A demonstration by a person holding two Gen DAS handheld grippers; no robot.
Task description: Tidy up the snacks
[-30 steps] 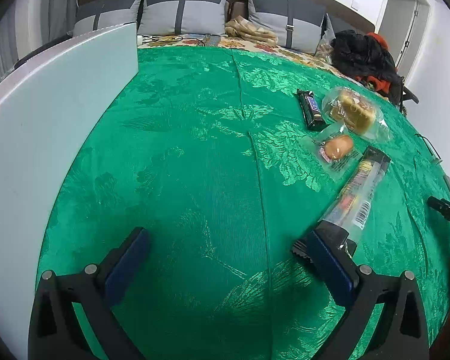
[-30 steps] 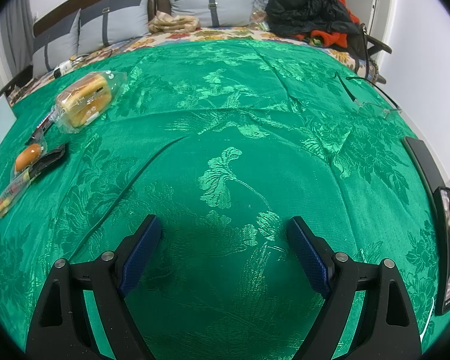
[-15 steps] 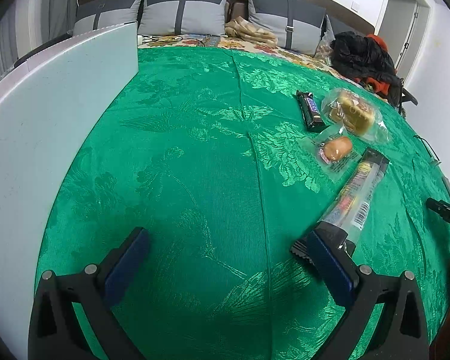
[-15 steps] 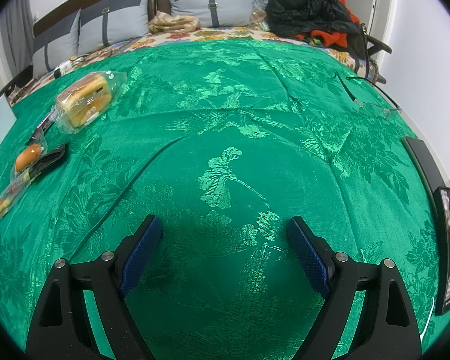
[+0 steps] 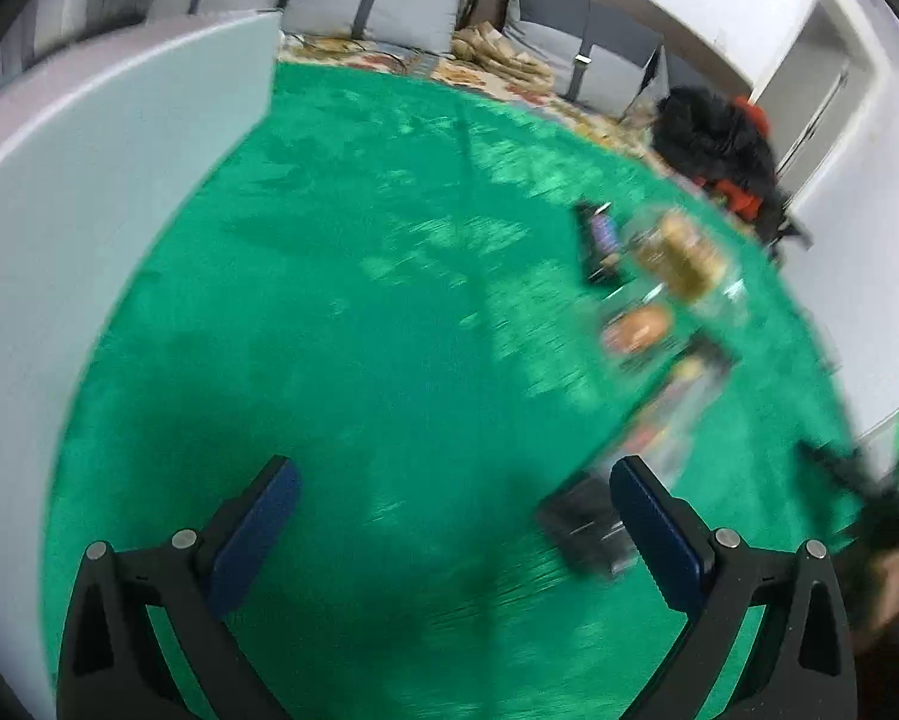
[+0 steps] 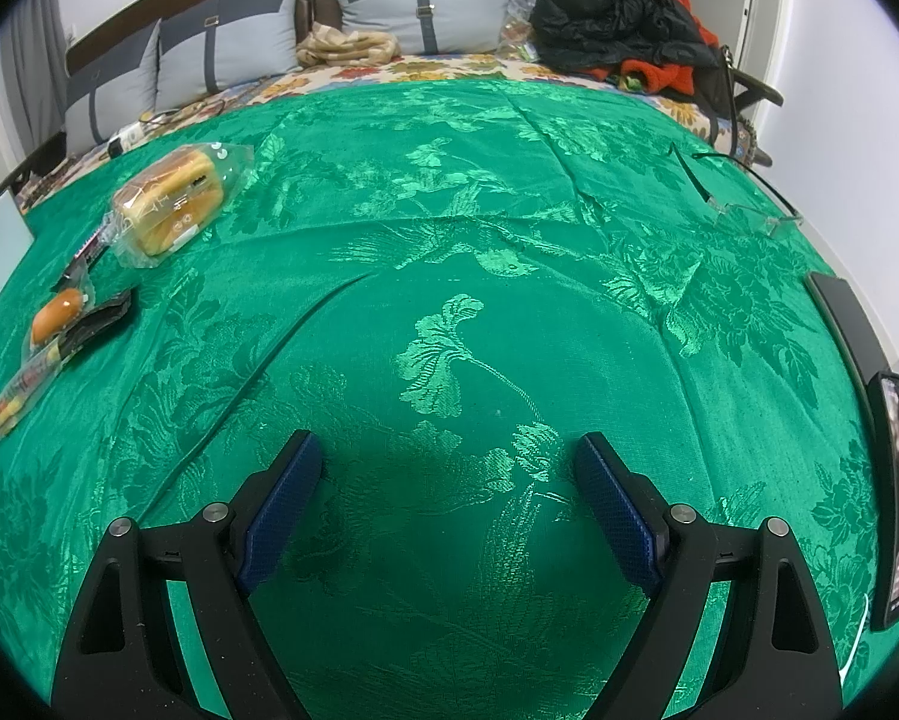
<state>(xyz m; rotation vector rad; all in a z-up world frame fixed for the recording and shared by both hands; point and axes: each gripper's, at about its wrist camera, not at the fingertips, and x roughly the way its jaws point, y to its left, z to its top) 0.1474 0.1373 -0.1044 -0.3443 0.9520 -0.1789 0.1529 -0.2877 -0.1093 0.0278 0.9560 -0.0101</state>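
L gripper (image 5: 449,510) rolled, view blurred | candy tube (image 5: 665,420) long axis runs diagonally, far-right to near-left | both fingers open, empty

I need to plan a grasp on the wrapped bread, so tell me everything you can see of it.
The wrapped bread is a golden-brown loaf-shaped piece sealed in a clear, crinkly plastic bag with white printing. It lies flat on the green patterned cloth, lengthwise toward the far right, loose wrapper ends sticking out at both ends. Nothing grips it. A dark bar wrapper lies at its near-left end; whether they touch I cannot tell.
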